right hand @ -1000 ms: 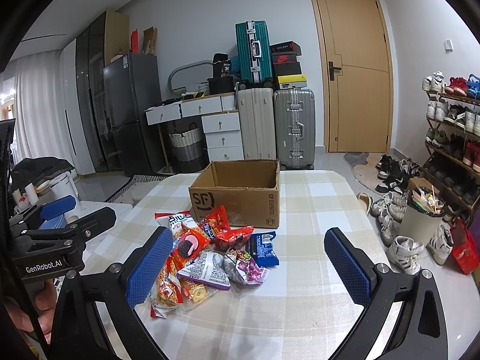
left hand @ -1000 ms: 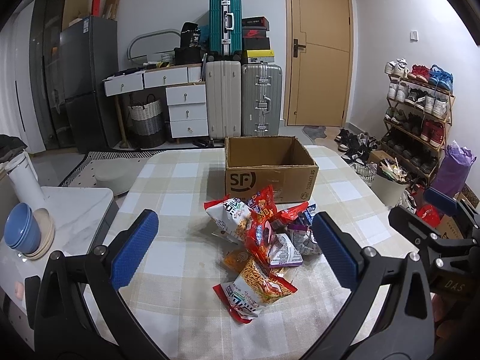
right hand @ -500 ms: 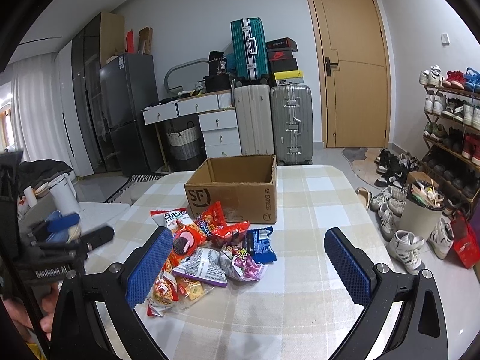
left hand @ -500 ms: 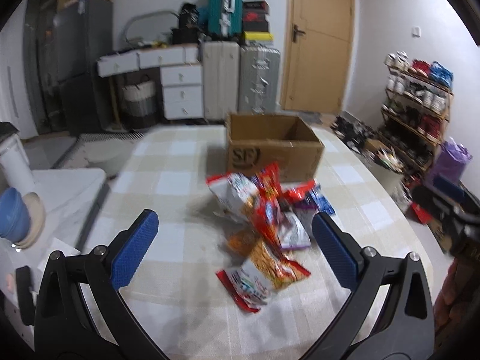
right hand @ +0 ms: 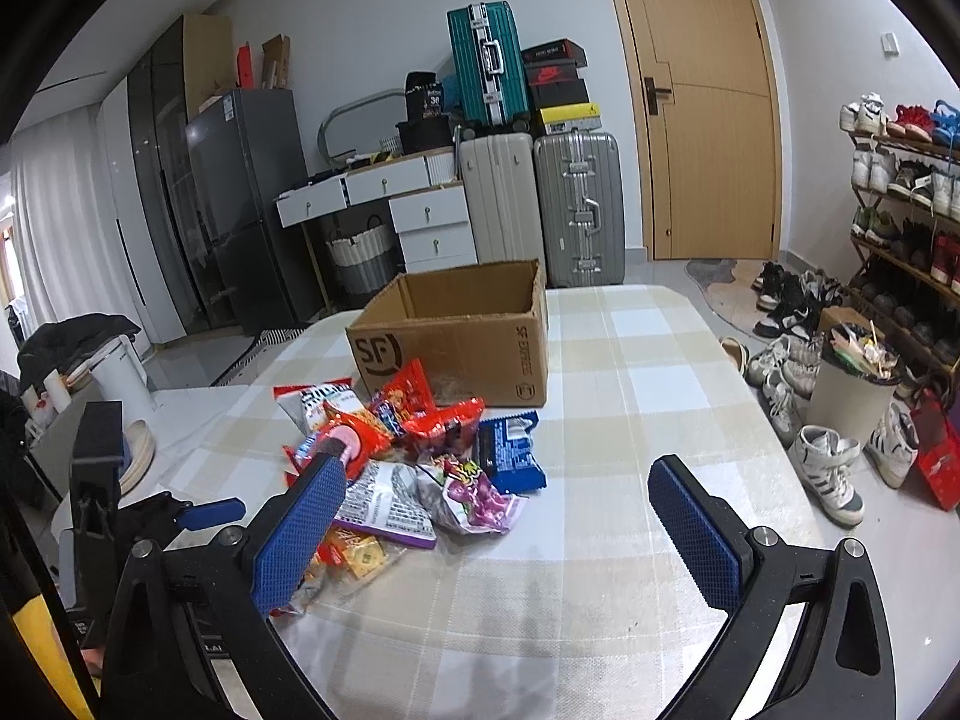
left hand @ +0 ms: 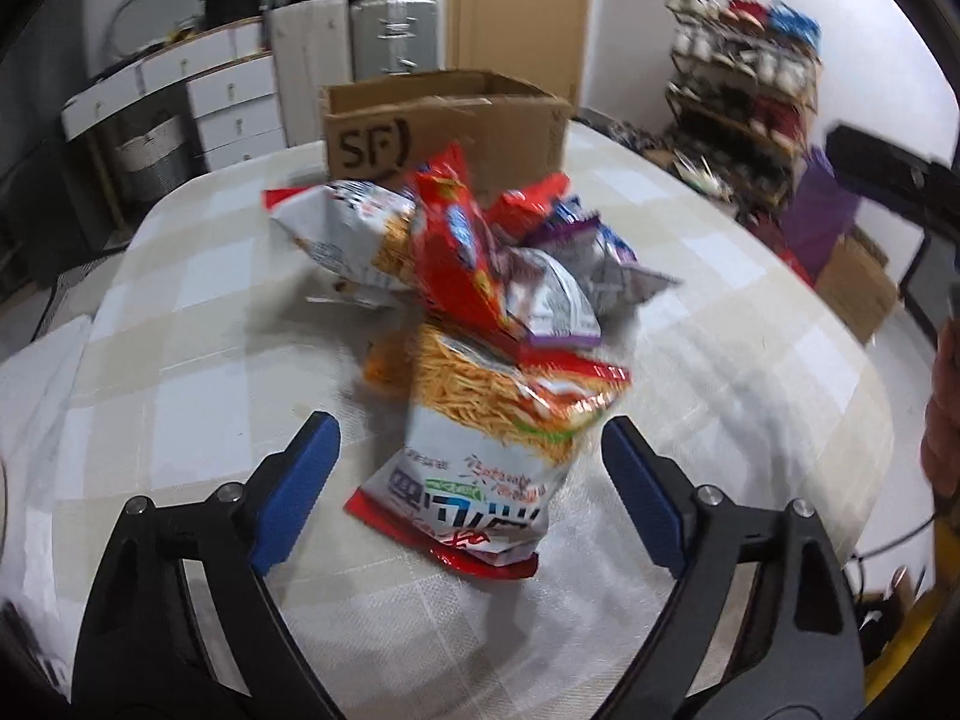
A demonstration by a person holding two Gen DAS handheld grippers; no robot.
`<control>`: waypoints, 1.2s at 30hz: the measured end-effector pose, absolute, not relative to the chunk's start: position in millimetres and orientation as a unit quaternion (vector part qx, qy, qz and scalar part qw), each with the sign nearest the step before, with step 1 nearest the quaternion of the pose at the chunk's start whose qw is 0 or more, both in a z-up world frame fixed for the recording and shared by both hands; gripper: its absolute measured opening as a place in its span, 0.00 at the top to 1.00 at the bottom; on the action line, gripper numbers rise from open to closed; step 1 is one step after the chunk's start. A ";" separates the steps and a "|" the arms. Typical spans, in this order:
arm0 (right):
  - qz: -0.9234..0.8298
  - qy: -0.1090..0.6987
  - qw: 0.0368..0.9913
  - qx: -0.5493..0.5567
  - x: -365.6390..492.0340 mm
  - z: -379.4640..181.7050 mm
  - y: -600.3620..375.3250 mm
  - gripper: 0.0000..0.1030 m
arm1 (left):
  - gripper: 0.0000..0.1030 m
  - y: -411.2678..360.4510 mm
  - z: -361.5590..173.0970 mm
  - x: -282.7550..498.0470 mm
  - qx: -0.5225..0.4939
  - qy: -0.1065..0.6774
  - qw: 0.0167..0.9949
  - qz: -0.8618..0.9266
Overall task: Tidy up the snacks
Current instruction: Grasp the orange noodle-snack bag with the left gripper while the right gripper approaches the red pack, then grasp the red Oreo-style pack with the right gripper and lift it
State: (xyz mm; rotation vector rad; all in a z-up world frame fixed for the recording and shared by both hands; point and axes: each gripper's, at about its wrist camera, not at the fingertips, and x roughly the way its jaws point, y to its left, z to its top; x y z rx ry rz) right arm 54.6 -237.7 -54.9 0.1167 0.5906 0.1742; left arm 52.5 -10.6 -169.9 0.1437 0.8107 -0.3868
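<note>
A heap of snack packets (right hand: 396, 468) lies on a table with a pale checked cloth (right hand: 630, 420), just in front of an open cardboard box (right hand: 462, 342) printed with the letters SF. The box appears to hold nothing yet, though its floor is partly hidden.

Nearest the left gripper (left hand: 471, 474) is a white and red bag of noodle-like sticks (left hand: 480, 450), lying flat at the near edge of the heap, its far end tucked under a red packet (left hand: 456, 246). The left gripper hangs low over the table with its blue fingers spread wide, one on either side of this bag, neither touching it. This view is blurred.

The right gripper (right hand: 492, 534) hovers above the near side of the heap, also spread wide and holding nothing. A blue packet (right hand: 510, 450) and a crumpled purple one (right hand: 474, 498) lie closest to it.

The likely step is a first pick with the left gripper. To do it well, the fingers should lower until they straddle the bag's puffed middle, then close gently, since the film is slippery and the contents crush easily. Lifting slowly would let the bag slide out from under the red packet without dragging neighbours off the table. The box stands just behind the heap, so the carry is short.
</note>
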 end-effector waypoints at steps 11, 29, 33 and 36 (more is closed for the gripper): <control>0.092 0.315 0.942 0.070 73.6 -75.9 -241.7 0.00 | 0.59 -10.0 -185.4 76.0 0.041 0.408 0.888 -0.209; 0.240 0.334 0.911 0.031 108.7 -67.7 -177.0 0.00 | 0.61 62.0 -136.4 37.6 -0.048 0.365 0.909 -0.194; 0.284 0.358 0.889 0.023 132.5 -76.9 -143.4 0.00 | 0.61 86.1 -123.8 29.6 -0.057 0.348 0.919 -0.177; 0.301 0.377 0.876 0.022 151.2 -88.6 -123.7 0.05 | 0.61 103.5 -116.6 22.1 -0.065 0.341 0.923 -0.167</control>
